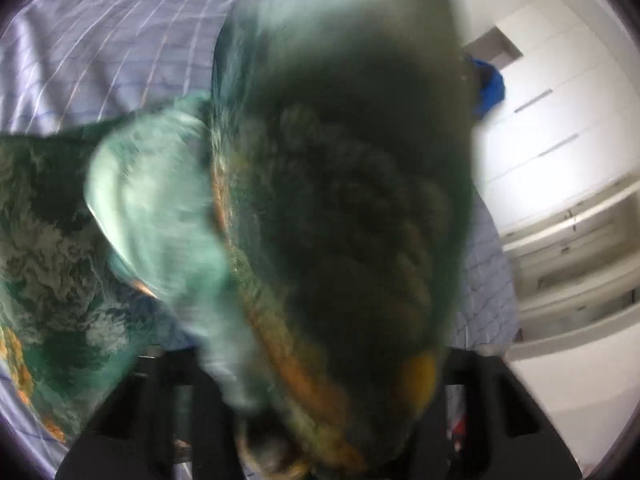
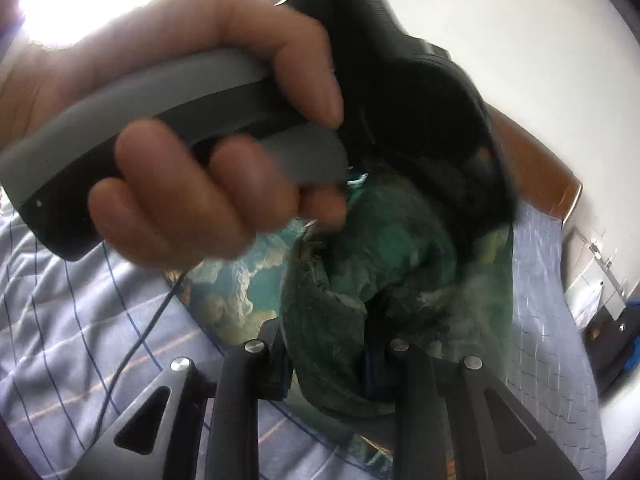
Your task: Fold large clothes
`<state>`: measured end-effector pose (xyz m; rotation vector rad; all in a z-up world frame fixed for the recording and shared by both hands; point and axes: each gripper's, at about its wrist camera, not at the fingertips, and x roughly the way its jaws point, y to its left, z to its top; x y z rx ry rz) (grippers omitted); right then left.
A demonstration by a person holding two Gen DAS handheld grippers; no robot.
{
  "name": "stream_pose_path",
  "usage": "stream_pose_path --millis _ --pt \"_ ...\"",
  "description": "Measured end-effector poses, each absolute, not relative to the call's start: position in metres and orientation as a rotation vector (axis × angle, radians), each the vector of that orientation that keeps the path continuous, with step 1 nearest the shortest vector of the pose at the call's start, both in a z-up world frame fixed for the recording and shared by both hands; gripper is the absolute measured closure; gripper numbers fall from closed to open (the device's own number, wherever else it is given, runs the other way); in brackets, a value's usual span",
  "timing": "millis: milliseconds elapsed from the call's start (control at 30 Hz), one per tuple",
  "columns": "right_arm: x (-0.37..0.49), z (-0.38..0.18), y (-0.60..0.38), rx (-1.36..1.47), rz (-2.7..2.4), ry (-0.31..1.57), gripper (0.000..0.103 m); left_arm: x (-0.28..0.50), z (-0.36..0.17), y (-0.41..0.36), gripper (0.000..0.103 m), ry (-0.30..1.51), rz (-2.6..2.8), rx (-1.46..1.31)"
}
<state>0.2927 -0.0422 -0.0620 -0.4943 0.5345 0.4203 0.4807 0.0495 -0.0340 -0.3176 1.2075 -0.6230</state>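
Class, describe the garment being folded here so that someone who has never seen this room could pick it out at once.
Find the bed covered in a pale blue checked sheet. Bunched on it and lifted between two black grippers is the green garment. Unlike the plain sheet around it, it is mottled dark green and teal with cloudy whitish patches and orange trim.

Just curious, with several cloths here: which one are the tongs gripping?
The mottled green garment, bunched up between the right tongs. The pale checked sheet just lies spread out beneath it.
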Motion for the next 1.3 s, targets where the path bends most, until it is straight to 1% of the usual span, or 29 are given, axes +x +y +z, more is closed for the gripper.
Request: stream_pose_path --millis 33,67,133,233,300,400,467,500,567,633,700,833,1000,1033,1067,1100,1133,1167,1200,1300 --pt "0.296 -0.06 -0.048 -0.459 0.435 0.554 0.067 0.478 -0.027 0.046 0.072 1.195 -0.623 -0.285" --pt "0.301 -0.054 -0.058 -0.382 0.487 0.581 0.056 0.477 -0.021 0.045 0.073 1.18 -0.623 -0.259" --pt "0.301 -0.035 -0.077 -0.249 0.602 0.623 0.039 0.476 -0.006 0.051 0.072 1.142 -0.62 -0.214" --pt "0.296 0.003 -0.12 -0.012 0.687 0.62 0.029 0.478 0.001 0.081 0.072 1.114 -0.568 -0.22" --pt "0.306 0.019 -0.151 0.094 0.645 0.593 0.029 0.477 -0.006 0.103 0.072 1.115 -0.517 -0.233" --pt "0.34 0.022 -0.163 0.097 0.544 0.595 0.031 0.471 -0.028 0.138 0.069 1.125 -0.438 -0.264" --pt "0.372 0.007 -0.162 0.109 0.554 0.626 0.04 0.468 -0.048 0.153 0.064 1.147 -0.405 -0.325" --pt "0.384 -0.002 -0.157 0.114 0.569 0.655 0.041 0.467 -0.061 0.158 0.063 1.164 -0.389 -0.365" --pt "0.414 -0.029 -0.139 0.122 0.607 0.754 0.044 0.467 -0.083 0.162 0.057 1.179 -0.359 -0.417" --pt "0.429 -0.061 -0.116 0.105 0.617 0.863 0.044 0.463 -0.094 0.156 0.055 1.182 -0.33 -0.412" --pt "0.432 -0.08 -0.104 0.075 0.552 0.892 0.044 0.468 -0.099 0.148 0.053 1.168 -0.311 -0.408" --pt "0.45 -0.091 -0.119 0.15 0.53 0.903 0.044 0.477 -0.106 0.124 0.048 1.142 -0.297 -0.407" --pt "0.45 -0.095 -0.111 0.129 0.518 0.915 0.044 0.475 -0.109 0.113 0.045 1.111 -0.295 -0.445" --pt "0.448 -0.096 -0.111 0.12 0.514 0.911 0.044 0.469 -0.106 0.116 0.04 1.095 -0.292 -0.432" --pt "0.44 -0.098 -0.11 0.103 0.504 0.9 0.041 0.471 -0.103 0.114 0.031 1.076 -0.276 -0.407" --pt "0.437 -0.094 -0.109 0.087 0.499 0.885 0.038 0.464 -0.091 0.107 0.025 1.047 -0.237 -0.36" --pt "0.432 -0.087 -0.108 0.07 0.489 0.867 0.029 0.458 -0.081 0.102 0.014 1.023 -0.196 -0.318" --pt "0.423 -0.079 -0.108 0.052 0.473 0.844 0.017 0.452 -0.071 0.095 0.008 0.989 -0.155 -0.268" --pt "0.419 -0.074 -0.109 0.049 0.462 0.835 0.014 0.446 -0.063 0.089 0.007 0.96 -0.127 -0.226" --pt "0.407 -0.061 -0.117 0.079 0.453 0.819 0.014 0.432 -0.042 0.072 0.007 0.902 -0.079 -0.14"
